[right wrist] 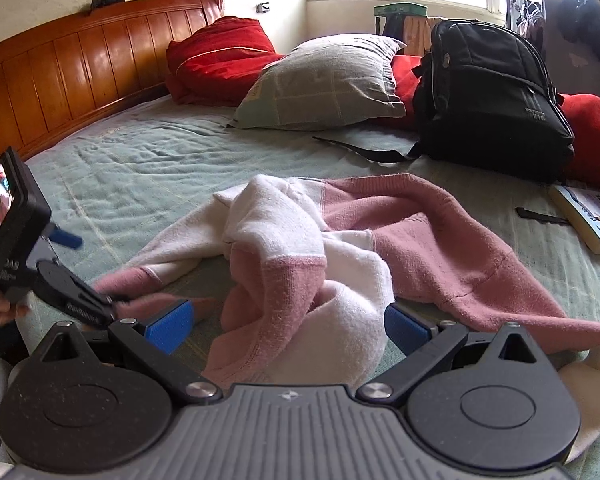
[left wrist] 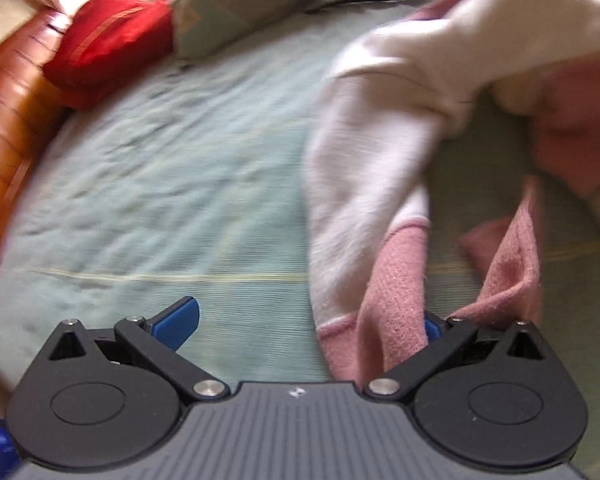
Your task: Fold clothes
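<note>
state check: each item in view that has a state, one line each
pink and white sweater: crumpled on the bed, unfolded, one sleeve stretched toward the left gripper
left gripper: open, pink cuff draped at its right finger
right gripper: open, bunched sweater between its fingers, not clamped
black backpack: upright, appears zipped, strap trailing on the sheet
book: closed, lying flat
grey pillow: lying flat against the red bedding
green bedsheet: spread, wrinkled

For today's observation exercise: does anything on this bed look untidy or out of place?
Yes. The pink and white sweater lies crumpled and twisted mid-bed, one sleeve bunched over itself. A black backpack and a book also sit on the bedsheet.
</note>
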Tool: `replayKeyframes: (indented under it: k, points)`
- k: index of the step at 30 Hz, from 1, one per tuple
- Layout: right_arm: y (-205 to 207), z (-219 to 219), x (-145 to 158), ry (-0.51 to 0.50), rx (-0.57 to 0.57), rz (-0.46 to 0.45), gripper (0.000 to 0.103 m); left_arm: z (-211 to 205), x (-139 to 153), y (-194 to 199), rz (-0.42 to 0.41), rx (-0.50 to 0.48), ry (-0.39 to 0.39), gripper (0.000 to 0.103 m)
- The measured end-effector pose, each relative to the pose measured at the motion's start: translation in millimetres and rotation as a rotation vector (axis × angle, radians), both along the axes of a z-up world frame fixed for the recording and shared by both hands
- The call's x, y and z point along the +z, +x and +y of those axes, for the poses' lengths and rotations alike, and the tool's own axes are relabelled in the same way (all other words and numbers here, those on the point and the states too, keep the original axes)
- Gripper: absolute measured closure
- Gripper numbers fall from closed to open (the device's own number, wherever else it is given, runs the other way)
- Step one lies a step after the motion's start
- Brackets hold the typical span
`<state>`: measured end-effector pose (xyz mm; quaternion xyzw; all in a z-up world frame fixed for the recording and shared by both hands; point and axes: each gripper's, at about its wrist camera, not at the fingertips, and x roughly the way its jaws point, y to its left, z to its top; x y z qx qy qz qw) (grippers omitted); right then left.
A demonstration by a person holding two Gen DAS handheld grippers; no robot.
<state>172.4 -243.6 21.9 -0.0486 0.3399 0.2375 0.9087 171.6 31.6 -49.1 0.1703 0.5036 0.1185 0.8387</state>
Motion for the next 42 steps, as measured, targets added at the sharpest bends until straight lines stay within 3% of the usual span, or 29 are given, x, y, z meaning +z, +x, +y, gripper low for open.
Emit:
replayKeyframes:
  k: [3, 7, 23, 29, 41, 42]
  points:
    - [1.2, 1.6, -1.2, 0.013, 0.000, 0.002, 0.000, 21.6, 1.8, 8.6, -0.018, 0.037, 0.112, 0.000]
    - [2.7, 7.7, -2.4, 0.019, 0.012, 0.006, 0.000, 56.8, 2.5, 28.0, -0.028, 0.120, 0.179, 0.000]
    - [20.2, 9.1, 1.3, 0.032, -0.026, 0.007, 0.000, 155.0, 18.6, 96.3, -0.126, 0.330, 0.190, 0.000]
    - [30.0, 1.5, 1.7, 0.044, -0.058, 0.006, 0.000, 184.7, 22.7, 113.6, -0.127, 0.363, 0.228, 0.000]
    - [43.3, -4.4, 3.2, 0.035, -0.137, 0.005, 0.000, 241.5, 67.3, 159.3, -0.278, 0.484, 0.378, 0.001]
    - [45.1, -4.7, 2.9, 0.033, -0.141, 0.007, 0.000, 245.0, 69.0, 158.0, -0.274, 0.479, 0.353, 0.001]
